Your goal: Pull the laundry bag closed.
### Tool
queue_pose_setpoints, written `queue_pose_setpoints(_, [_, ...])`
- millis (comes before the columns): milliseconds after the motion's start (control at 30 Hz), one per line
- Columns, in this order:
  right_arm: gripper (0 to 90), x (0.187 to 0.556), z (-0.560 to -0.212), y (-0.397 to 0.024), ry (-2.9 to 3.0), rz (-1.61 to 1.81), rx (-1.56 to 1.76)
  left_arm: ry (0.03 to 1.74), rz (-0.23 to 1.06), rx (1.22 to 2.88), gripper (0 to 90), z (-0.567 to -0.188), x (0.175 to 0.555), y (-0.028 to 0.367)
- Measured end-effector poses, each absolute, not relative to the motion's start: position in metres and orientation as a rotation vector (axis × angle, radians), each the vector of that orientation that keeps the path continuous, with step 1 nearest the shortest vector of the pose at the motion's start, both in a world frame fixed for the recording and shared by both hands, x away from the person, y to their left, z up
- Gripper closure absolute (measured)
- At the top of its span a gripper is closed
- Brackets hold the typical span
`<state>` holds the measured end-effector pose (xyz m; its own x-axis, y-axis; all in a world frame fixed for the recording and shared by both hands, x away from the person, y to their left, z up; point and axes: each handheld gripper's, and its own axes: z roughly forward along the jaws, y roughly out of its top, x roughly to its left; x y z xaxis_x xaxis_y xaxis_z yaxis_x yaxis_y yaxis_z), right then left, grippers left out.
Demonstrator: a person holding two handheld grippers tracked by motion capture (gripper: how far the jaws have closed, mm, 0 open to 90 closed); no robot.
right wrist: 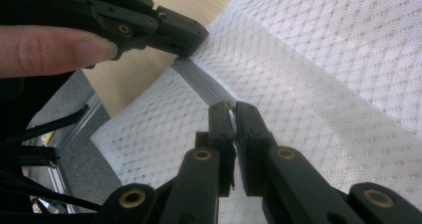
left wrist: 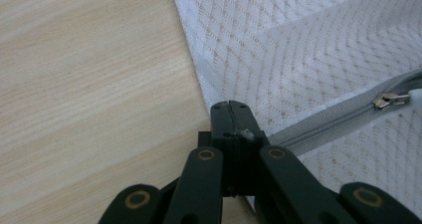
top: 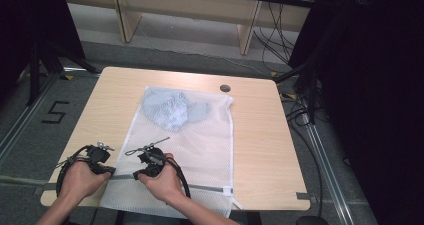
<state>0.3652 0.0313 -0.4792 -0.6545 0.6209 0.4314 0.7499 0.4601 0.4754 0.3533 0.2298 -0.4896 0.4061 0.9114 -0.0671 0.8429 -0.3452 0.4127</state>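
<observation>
With the left gripper [left wrist: 230,106] clamped on the zipper [left wrist: 318,124] end near the table's [top: 260,135] front-left corner and the right gripper [right wrist: 234,106] clamped on the zipper pull [right wrist: 229,105], drag straight along the mesh bag's [top: 200,135] taut edge.

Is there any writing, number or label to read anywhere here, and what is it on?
"5": a big black number on the grey floor left of the table, at.
No print or tag reads on the white mesh bag, its grey zipper or either pair of black tongs.

Grey floor [top: 200,35], wooden shelving [top: 190,5], black curtains [top: 380,85]
</observation>
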Motion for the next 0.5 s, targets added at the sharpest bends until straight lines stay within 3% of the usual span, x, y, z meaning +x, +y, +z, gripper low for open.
queue_pose_setpoints(500, [87.1,0.3652,-0.479,0.0247,-2.509,-0.978,-1.191,1.489,0.252,2.306,90.0,-0.4889,0.3543,0.2306])
